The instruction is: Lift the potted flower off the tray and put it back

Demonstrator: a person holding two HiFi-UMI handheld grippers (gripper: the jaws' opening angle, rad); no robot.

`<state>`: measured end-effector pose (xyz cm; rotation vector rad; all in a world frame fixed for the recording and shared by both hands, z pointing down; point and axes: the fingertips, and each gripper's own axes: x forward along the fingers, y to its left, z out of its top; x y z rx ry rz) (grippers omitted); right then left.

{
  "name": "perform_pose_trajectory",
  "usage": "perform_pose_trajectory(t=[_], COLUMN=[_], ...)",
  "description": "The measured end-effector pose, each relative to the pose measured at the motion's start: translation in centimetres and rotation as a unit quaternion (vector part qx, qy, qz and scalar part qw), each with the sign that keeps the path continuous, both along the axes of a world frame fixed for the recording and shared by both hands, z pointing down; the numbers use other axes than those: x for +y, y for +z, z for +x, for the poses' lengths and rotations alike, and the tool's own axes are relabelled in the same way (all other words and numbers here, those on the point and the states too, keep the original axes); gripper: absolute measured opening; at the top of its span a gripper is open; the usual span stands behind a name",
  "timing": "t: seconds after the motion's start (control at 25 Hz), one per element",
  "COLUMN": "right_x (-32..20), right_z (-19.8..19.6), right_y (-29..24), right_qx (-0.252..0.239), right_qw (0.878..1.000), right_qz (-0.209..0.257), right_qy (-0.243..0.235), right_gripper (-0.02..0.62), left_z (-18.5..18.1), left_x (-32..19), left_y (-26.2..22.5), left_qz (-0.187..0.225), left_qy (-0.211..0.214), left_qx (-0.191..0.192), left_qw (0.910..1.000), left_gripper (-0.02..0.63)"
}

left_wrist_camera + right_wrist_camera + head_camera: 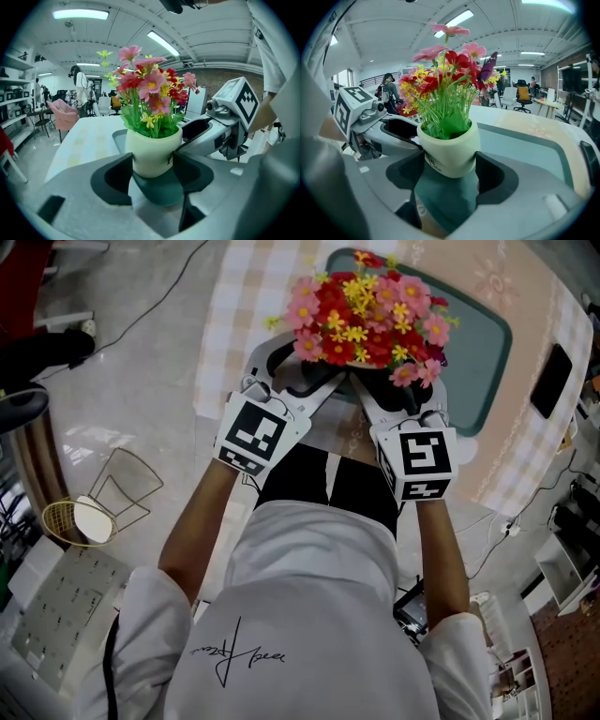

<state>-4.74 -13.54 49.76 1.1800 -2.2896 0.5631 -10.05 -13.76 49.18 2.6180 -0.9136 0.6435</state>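
**Pot flanked by both grippers at the tray's near end**

The potted flower stands at the near end of the teal tray on the bench, with its cream pot between both pairs of jaws. The left gripper grasps the pot, its pads against the wall on either side. The right gripper is released, its jaws spread wide beside the pot. Any lift probably needs the right gripper to close low on the pot first. Both grippers should then rise level together so the pot does not tip.
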Motion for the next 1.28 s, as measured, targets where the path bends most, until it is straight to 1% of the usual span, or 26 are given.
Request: perform_pose_trajectory(t=[0.4,0.92,1.28], right_x=[-0.1,0.7,1.3], right_z=[-0.1,-0.3,-0.2], right_y=[-0.1,-0.4,-0.9], right_qx=[-0.001,-0.011,-0.009], right_qw=[1.0,1.0,1.0], right_qz=[0.006,0.008,0.015], right_qy=[0.008,0.009,0.006], right_gripper=[0.342,0.336,0.336], left_z=[-0.2,-0.3,-0.2], left_x=[-0.1,0.8,1.4], left_y=[-0.1,-0.6,-1.2], left_qz=[0.0,-0.002,0.002], left_qy=[-0.004,-0.03,-0.032], left_qx=[-0.01,-0.004,-0.008], left_qw=[0.9999,0.9996,0.9995], left_gripper=[0.256,0.245,0.245])
